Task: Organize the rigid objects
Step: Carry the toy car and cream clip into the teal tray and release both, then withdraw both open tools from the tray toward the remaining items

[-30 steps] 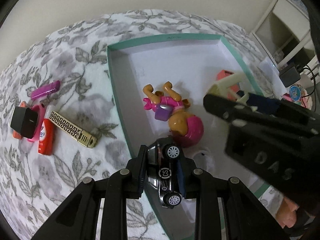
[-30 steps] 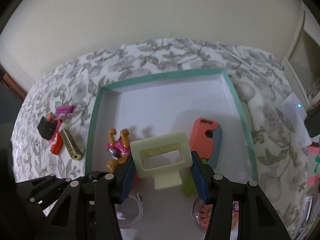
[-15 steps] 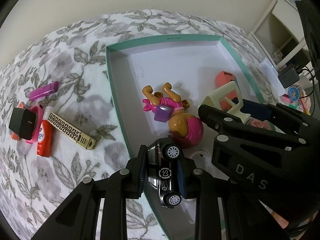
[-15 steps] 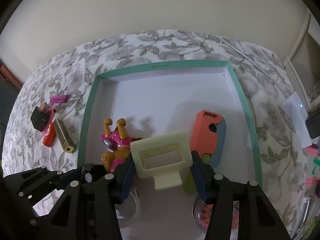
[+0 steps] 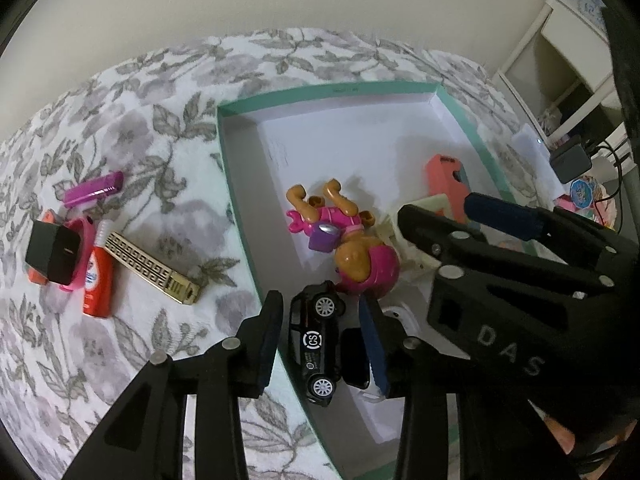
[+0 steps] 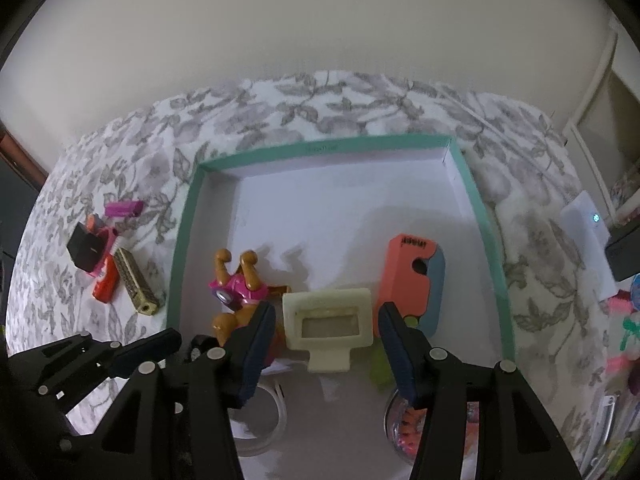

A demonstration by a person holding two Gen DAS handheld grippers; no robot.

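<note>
My left gripper (image 5: pixel 320 344) is opening over the box (image 5: pixel 236 184): its jaws are parting and both pads now stand clear of the black toy car (image 5: pixel 318 344), which lies on its side between them, right at the box's left wall. My right gripper (image 6: pixel 326 344) hangs with its jaws apart around the cream plastic frame (image 6: pixel 328 320), a sliver of gap showing at each side, so I judge that piece released and resting on the box floor beside the orange case (image 6: pixel 408 280). The risk I see is crowding: the car sits touching the pink dog figure (image 5: pixel 352 248), and pulling my left fingers out carelessly could snag a wheel and tip it over the wall. The two grippers are also close together, so lifting both at once could knock them.
</note>
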